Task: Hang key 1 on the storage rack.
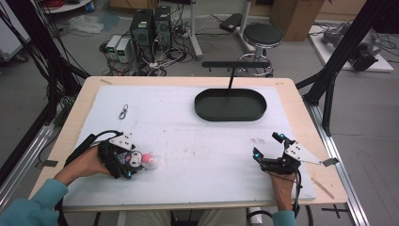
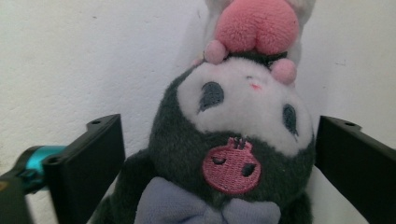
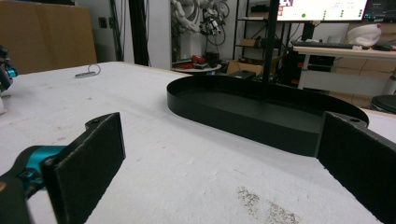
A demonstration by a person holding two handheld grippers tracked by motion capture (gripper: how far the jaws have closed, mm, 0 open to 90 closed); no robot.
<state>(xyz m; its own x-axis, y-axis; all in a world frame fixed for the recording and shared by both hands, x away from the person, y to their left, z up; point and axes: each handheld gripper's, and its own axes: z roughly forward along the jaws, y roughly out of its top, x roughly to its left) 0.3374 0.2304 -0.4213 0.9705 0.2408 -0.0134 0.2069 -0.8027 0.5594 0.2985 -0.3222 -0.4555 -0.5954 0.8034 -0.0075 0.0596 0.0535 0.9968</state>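
Observation:
A dark grey plush toy point(image 1: 149, 161) with a white face, a pink embroidered skull and a pink tip lies on the white mat point(image 1: 197, 141) at the front left. My left gripper point(image 1: 134, 161) reaches around it from the left. In the left gripper view the plush toy point(image 2: 233, 126) fills the gap between the jaws of my left gripper point(image 2: 219, 140); the right jaw stands against its head, the left jaw a little apart from it. My right gripper point(image 1: 267, 145) rests at the front right, open and holding nothing, facing the black oval tray point(image 3: 243, 116).
The black oval tray point(image 1: 230, 117) stands at the back right of the mat, with a black T-shaped stand point(image 1: 235, 64) behind it. A small metal clip point(image 1: 123, 111) lies at the back left. Table edges run close beyond the mat on all sides.

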